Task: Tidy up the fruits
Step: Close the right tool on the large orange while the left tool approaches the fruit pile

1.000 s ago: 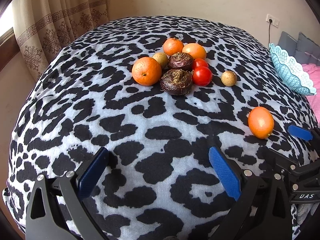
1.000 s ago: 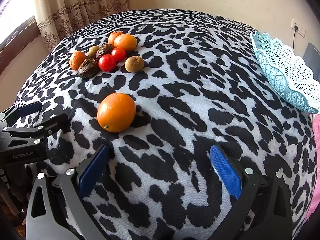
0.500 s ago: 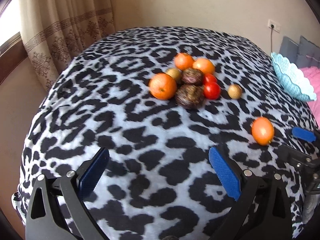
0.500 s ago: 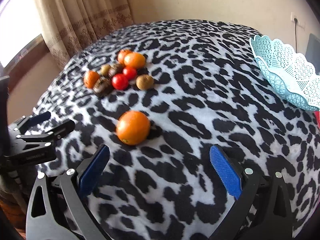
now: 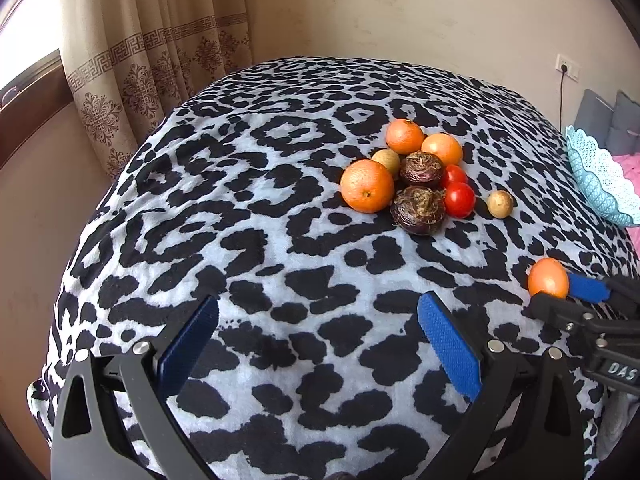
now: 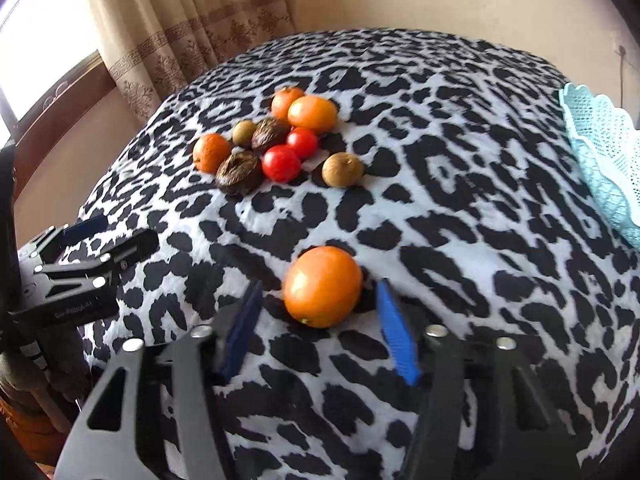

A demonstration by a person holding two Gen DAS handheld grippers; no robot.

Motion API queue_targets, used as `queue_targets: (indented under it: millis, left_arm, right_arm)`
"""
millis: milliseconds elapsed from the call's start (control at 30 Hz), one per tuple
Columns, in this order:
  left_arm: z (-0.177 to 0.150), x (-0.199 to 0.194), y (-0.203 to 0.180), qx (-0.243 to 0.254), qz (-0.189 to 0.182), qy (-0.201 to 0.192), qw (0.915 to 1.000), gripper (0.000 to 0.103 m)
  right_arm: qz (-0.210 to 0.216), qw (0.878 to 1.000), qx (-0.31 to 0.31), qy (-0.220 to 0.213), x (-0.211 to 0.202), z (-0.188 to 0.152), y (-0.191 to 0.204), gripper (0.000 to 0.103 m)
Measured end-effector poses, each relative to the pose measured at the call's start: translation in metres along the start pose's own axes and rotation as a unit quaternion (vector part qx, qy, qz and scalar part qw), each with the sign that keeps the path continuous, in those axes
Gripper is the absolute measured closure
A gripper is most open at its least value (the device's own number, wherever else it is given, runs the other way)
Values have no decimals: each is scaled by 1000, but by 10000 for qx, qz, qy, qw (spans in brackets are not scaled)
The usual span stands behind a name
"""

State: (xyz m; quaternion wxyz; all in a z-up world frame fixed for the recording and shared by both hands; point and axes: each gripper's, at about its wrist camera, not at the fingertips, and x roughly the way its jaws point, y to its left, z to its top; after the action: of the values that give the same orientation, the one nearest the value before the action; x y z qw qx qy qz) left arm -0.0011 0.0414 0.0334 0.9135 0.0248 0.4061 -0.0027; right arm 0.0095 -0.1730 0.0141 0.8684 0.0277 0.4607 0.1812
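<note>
A lone orange [image 6: 322, 286] lies on the leopard-print cloth [image 6: 440, 200], apart from a cluster of fruit: oranges [image 5: 367, 185], two dark brown fruits [image 5: 418, 210], two red tomatoes [image 5: 459, 199] and small tan fruits [image 5: 500, 203]. My right gripper [image 6: 320, 332] is open with its blue pads either side of the lone orange, not touching it. It also shows in the left wrist view [image 5: 560, 296]. My left gripper [image 5: 316, 344] is open and empty over bare cloth, short of the cluster. It also shows in the right wrist view [image 6: 104, 236].
A light blue lattice basket [image 5: 600, 184] stands at the right edge of the cloth, seen also in the right wrist view [image 6: 600, 152]. Curtains [image 5: 160, 52] and a window sill are at the left. A wall with a socket is behind.
My right gripper has moved forward and its jaws have narrowed around the lone orange. My left gripper has pulled back and turned left, so the cluster sits further right.
</note>
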Motion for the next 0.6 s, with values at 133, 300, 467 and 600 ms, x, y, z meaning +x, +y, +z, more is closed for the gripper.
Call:
queue_targets:
  millis: [133,300,467,600]
  left_arm:
    - [4,2,2,-30,30,-30,10000,5]
    - [10,7,2,-48,71,-38,10000,5]
    - [25,17,-1,-11,106,-55,9999,8]
    - [43,30,-4,-16,-53,-47,10000,21]
  right_arm:
    - [-15,10000,38,-22,1,0,-2,63]
    - [16,9999,89,-64,-1,0,-4,63]
    - [55,9994,258,-208,-14,-1,-10,63]
    - [63,9991,346,-242,-17,-1,-15,63]
